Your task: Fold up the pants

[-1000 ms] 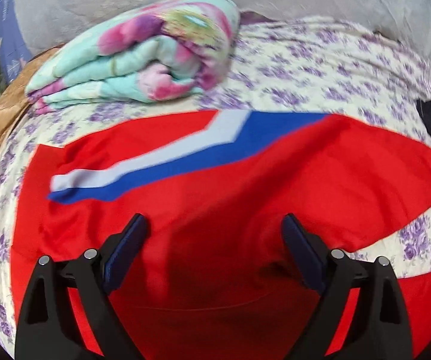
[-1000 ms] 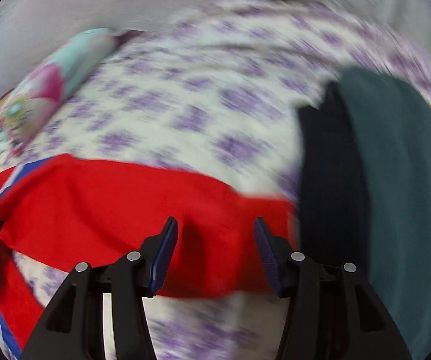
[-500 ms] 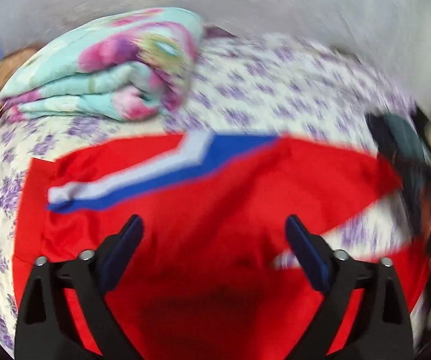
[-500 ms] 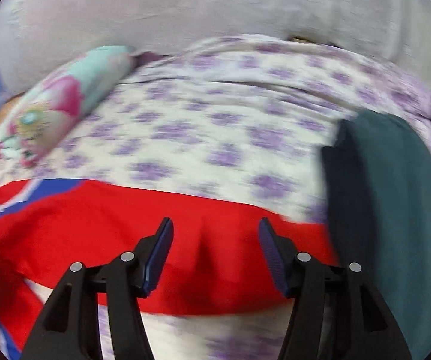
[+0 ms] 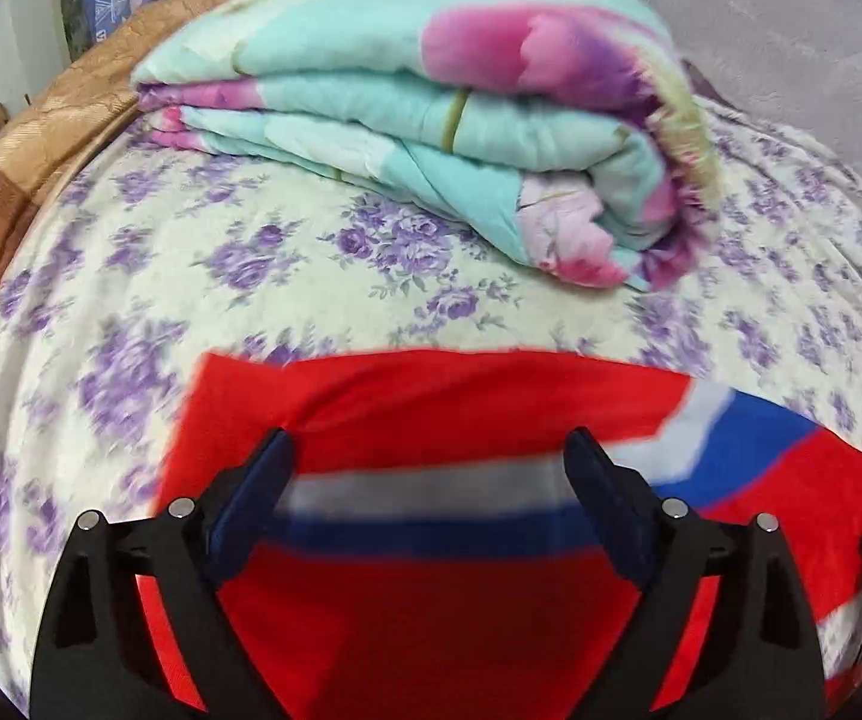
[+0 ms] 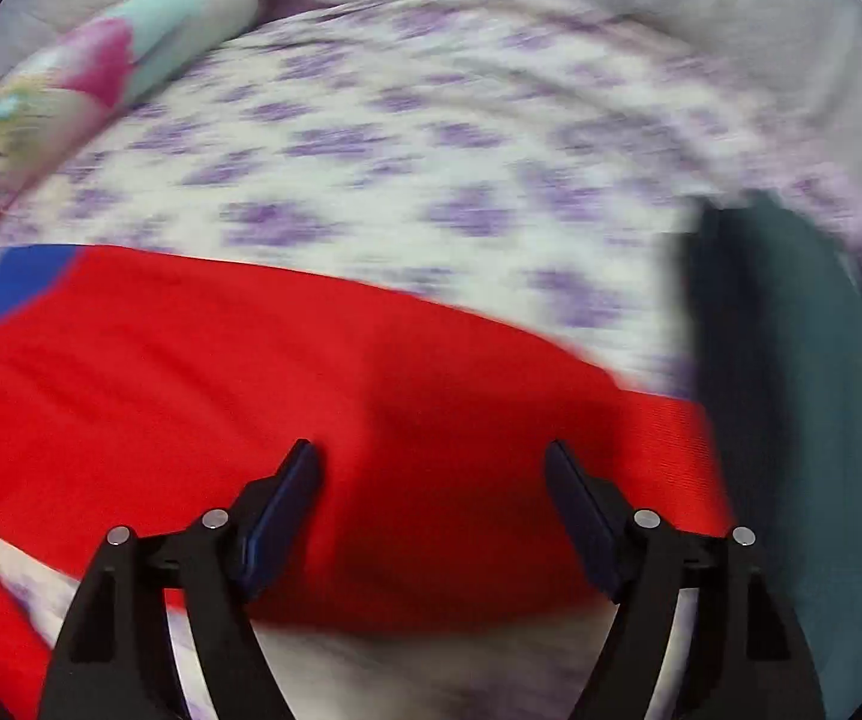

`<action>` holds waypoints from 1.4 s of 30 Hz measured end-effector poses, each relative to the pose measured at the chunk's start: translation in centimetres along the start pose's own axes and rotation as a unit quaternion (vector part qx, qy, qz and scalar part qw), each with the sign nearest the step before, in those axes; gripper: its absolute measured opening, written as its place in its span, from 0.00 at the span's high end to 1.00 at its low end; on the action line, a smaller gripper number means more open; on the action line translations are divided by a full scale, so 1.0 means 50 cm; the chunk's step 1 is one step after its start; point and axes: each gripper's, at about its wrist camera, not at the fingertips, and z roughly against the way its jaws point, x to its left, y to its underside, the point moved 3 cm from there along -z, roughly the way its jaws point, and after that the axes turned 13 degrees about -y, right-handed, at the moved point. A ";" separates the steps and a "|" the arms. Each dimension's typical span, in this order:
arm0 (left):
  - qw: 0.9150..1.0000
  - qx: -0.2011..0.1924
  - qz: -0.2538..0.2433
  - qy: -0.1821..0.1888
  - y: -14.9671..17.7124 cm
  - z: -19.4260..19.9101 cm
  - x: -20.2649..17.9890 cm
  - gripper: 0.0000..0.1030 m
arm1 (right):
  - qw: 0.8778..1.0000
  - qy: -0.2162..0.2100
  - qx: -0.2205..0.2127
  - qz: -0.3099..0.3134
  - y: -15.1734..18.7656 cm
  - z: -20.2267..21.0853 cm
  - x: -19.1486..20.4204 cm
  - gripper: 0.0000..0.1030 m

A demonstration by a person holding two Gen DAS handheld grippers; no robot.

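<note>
Red pants (image 5: 431,612) with a white and blue side stripe (image 5: 730,450) lie spread on a bed with a purple-flowered sheet (image 5: 131,312). My left gripper (image 5: 431,468) is open and hovers over the waist end, empty. In the right wrist view the red leg (image 6: 311,408) runs across the sheet to its cuff (image 6: 682,468). My right gripper (image 6: 431,474) is open and empty above the leg near the cuff.
A folded teal and pink floral quilt (image 5: 431,108) lies at the back of the bed, also seen in the right wrist view (image 6: 71,90). A dark teal folded garment (image 6: 790,408) lies right of the cuff. A brown headboard (image 5: 23,150) stands at the left.
My left gripper has swung left toward the waist end, so the quilt looms closer. My right gripper has moved in closer over the leg near the cuff. Both stay open.
</note>
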 end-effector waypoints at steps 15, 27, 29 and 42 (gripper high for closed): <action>0.993 -0.030 -0.104 -0.051 0.296 0.099 0.033 0.04 | 0.991 -0.130 0.042 0.010 0.358 0.177 0.099 0.09; 0.996 -0.053 -0.070 0.000 0.346 0.180 0.056 0.05 | 0.978 -0.179 0.033 -0.106 0.418 0.225 -0.017 0.17; 0.994 -0.036 -0.061 -0.083 0.356 0.135 0.079 0.04 | 0.986 -0.136 0.023 -0.090 0.428 0.223 -0.034 0.26; 0.999 -0.001 -0.012 -0.040 0.374 0.120 0.138 0.04 | 0.980 -0.168 0.013 -0.103 0.439 0.239 -0.053 0.17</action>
